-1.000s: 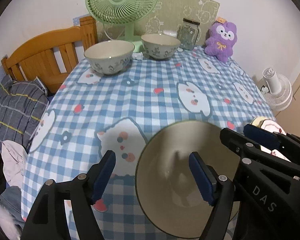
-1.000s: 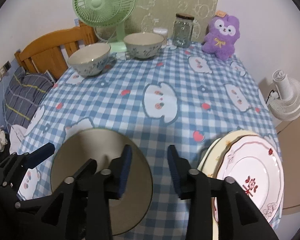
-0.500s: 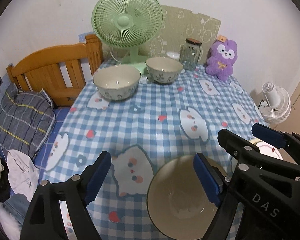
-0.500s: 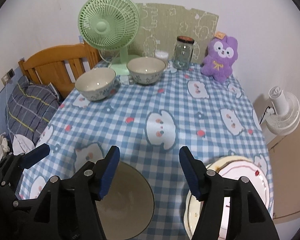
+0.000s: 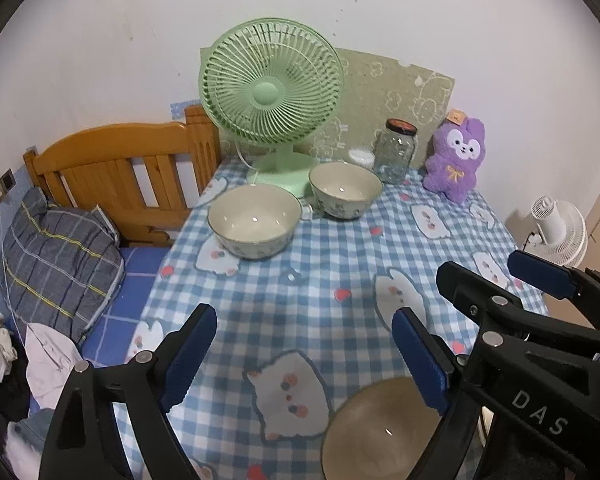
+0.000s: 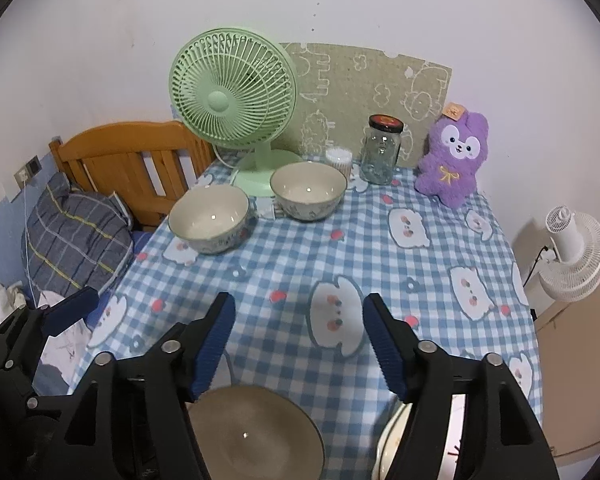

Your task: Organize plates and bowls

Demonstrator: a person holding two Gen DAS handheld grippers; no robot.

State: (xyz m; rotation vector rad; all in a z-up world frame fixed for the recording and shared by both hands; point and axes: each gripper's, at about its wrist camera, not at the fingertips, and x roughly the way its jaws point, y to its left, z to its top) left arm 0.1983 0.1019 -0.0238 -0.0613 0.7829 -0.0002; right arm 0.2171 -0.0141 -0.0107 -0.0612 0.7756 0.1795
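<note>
Both claws, left [image 5: 304, 360] and right [image 6: 298, 344], have just been opening and are seen wide, nothing held. Near bowl [image 6: 256, 436] sits on desk [image 6: 380, 264]; far bowls [image 6: 209, 222] are best approached rim-first, one next.

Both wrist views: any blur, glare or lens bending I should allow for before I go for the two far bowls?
Left wrist view: far bowls sharp, each with a small glint; the near bowl at the bottom edge is soft. Right wrist view: the same, near bowl slightly blurred. Both: fisheye bends the table edges, corners are vignetted black, lighting is even and dim with faint shadows.
</note>
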